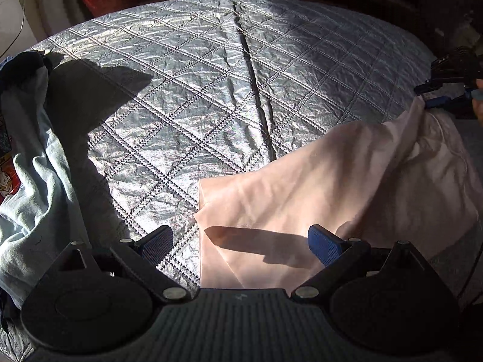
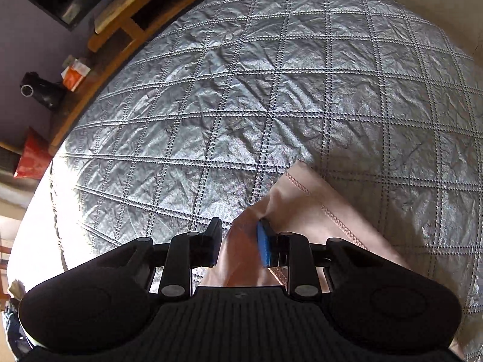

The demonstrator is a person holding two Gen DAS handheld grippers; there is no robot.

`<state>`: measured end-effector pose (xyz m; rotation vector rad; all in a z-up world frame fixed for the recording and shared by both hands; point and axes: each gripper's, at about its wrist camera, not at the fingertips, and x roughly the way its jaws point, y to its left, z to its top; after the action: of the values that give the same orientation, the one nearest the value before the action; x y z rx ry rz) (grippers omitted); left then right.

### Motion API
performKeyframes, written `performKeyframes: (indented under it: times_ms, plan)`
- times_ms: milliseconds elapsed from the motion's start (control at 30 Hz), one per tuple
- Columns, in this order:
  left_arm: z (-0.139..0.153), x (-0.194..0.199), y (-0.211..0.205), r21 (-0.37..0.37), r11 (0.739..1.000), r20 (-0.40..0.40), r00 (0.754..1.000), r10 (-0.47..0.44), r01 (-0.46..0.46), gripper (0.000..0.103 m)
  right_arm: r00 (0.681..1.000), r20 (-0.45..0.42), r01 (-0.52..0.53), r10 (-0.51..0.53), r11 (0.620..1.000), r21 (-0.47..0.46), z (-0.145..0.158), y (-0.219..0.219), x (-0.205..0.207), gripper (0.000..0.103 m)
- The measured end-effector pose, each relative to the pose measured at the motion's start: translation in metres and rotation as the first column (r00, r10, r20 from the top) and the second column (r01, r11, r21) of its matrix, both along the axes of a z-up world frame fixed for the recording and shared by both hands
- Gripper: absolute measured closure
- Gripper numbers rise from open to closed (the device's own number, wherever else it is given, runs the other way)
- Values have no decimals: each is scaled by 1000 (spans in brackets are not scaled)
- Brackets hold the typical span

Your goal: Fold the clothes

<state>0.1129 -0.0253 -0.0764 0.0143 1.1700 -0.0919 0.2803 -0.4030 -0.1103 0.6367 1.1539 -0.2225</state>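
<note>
A pale pink garment (image 1: 317, 187) lies partly folded on the grey quilted bedspread (image 1: 196, 90). My left gripper (image 1: 241, 241) is open, its blue pads wide apart just above the garment's near left corner, holding nothing. My right gripper (image 1: 443, 93) shows at the far right of the left wrist view, lifting the garment's far corner. In the right wrist view the right gripper (image 2: 238, 241) has its jaws nearly closed on a fold of the pink garment (image 2: 305, 208), whose stitched hem hangs down to the bedspread (image 2: 241, 90).
A heap of light blue and dark clothes (image 1: 30, 157) lies at the bed's left edge. A red container (image 2: 31, 158), an orange packet (image 2: 75, 74) and a dark cylinder (image 2: 40, 92) sit beyond the wooden bed frame (image 2: 120, 27).
</note>
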Motion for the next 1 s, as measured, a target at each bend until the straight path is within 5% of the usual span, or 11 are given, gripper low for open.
performKeyframes:
  times_ms: [167, 533, 767, 1000]
  plan:
    - [-10, -2, -8, 49, 999, -19, 1000, -20, 21, 8, 997, 10, -70, 71, 992, -108, 3, 8, -4, 95]
    - [-23, -6, -20, 119, 991, -27, 998, -51, 54, 9, 970, 241, -21, 23, 1000, -10, 48, -13, -89, 100]
    - [-19, -10, -24, 104, 991, -7, 997, -83, 83, 34, 925, 379, -1, -32, 996, 88, 74, -19, -189, 100]
    - [-15, -19, -28, 96, 987, 26, 991, -131, 128, 63, 945, 293, 104, -147, 982, 158, 40, -42, -243, 100]
